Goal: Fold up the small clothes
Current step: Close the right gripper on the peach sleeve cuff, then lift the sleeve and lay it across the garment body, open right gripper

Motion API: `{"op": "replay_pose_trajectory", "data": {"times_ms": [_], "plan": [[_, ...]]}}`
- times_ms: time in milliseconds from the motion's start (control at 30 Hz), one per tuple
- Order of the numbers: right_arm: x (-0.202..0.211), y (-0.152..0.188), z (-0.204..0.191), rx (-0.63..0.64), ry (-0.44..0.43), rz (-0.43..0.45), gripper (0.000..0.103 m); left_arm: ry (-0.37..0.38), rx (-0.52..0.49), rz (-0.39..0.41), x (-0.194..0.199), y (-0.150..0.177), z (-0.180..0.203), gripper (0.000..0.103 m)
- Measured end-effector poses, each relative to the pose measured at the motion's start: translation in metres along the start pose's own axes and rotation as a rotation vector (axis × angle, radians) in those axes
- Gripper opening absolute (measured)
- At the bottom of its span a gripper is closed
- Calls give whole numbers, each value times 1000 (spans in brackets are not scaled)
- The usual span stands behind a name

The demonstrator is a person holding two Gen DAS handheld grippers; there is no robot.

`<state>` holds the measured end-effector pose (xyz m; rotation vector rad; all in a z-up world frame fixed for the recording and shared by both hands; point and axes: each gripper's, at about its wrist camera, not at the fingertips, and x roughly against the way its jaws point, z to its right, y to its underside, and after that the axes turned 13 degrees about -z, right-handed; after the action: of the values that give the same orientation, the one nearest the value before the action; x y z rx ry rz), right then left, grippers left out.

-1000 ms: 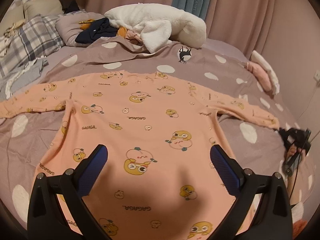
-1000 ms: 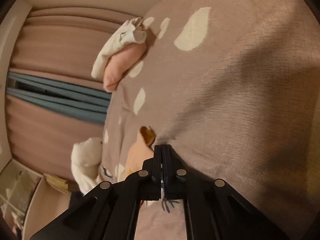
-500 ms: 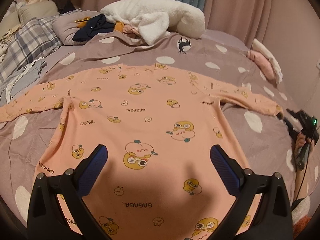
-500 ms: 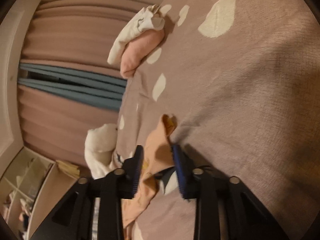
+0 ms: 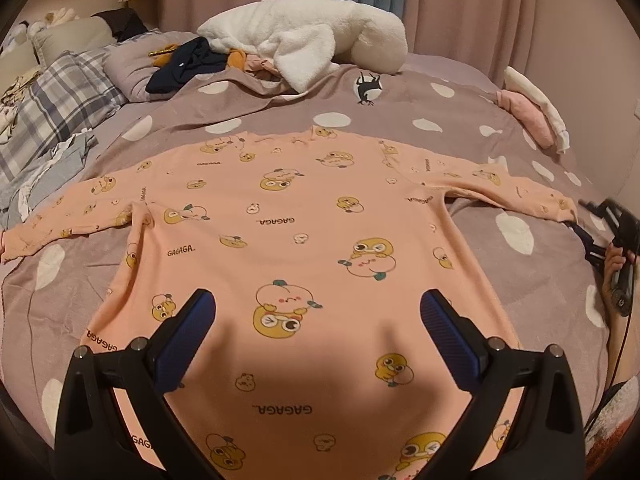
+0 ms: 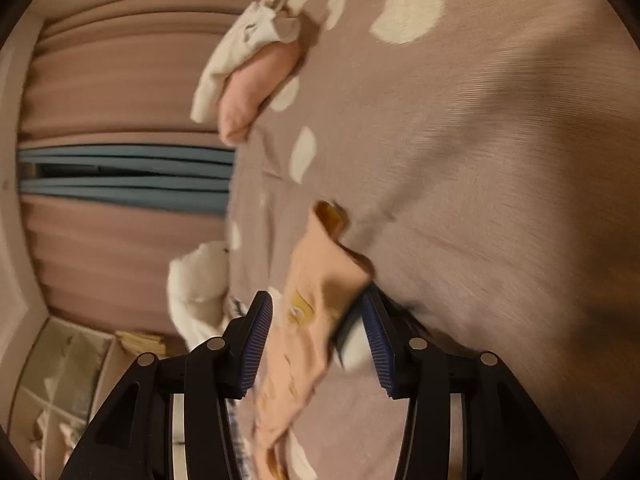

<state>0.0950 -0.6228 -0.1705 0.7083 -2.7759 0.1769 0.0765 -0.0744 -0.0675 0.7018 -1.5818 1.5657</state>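
A peach long-sleeved top [image 5: 304, 240] printed with yellow cartoon figures is seen spread flat across the centre of the left wrist view, lying on a mauve spotted bedspread [image 5: 516, 292], with both sleeves stretched out toward the left and right edges of the frame. The left gripper [image 5: 316, 316] is held above the lower body of the top with its blue-padded jaws spread wide and nothing between them. At the far right of that view the right gripper [image 5: 600, 232] is seen at the sleeve cuff [image 5: 560, 206]. In the right wrist view, which is blurred, the right gripper [image 6: 318, 316] is shown with its jaws parted and the sleeve cuff [image 6: 320, 276] lying loosely between them, not pinched. A white plush toy [image 5: 312, 46] and a heap of dark clothing [image 5: 184, 64] lie at the upper centre of the left wrist view, a plaid pillow [image 5: 60, 108] at the upper left, and a folded pink and white cloth [image 5: 532, 112] at the upper right. The fold is judged not yet begun. If the right jaws are closed carelessly, the bedspread may be caught together with the cuff, and the cover would be dragged up with the sleeve. If only a thin edge is gripped, the sleeve may slip free while being carried across. Since the body is not held down, the whole top may be pulled askew and wrinkled.
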Motion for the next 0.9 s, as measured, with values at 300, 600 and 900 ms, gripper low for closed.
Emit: {"op": "replay_pose_trajectory", "data": {"times_ms": [300,600,900], "plan": [[-8,-2,1,34,56,20,4,15,14,-11,3,0,0,102],[-3,7,-17,88,81,51,4,-18,27,31,12,-2,-12,102],[-26,52,-109,264,42,-23,4,-55,99,56,35,-5,-41,102]]}}
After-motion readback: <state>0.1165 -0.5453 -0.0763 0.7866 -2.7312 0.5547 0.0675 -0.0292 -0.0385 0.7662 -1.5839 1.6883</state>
